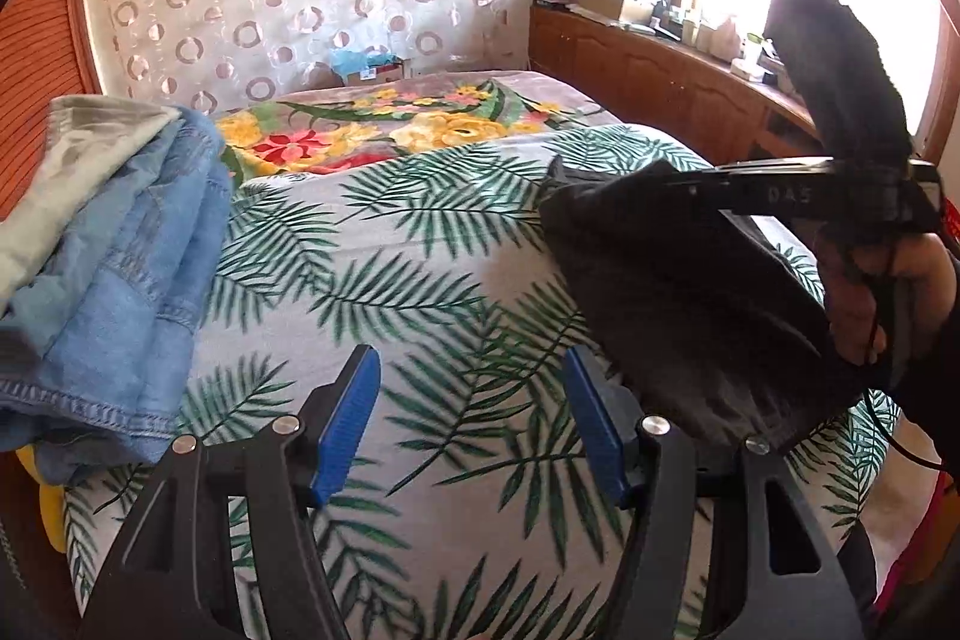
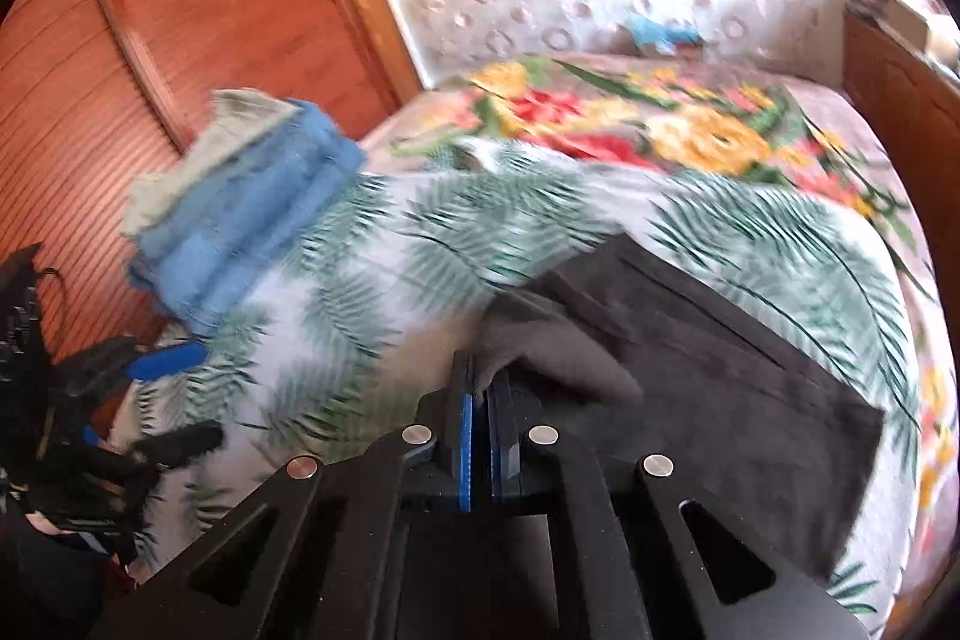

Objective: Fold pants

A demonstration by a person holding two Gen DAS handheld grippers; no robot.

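Observation:
The dark grey pants lie on the palm-leaf bedspread, partly folded. My right gripper is shut on a bunched edge of the pants and holds it up over the rest. In the left wrist view the pants hang at the right, with the right gripper's black body above them. My left gripper is open and empty, its blue pads apart, over the bedspread left of the pants. It also shows at the left of the right wrist view.
A stack of folded blue jeans with a pale garment on top lies at the bed's left edge; it shows blurred in the right wrist view. A floral blanket covers the far bed. Wooden cabinets run along the right.

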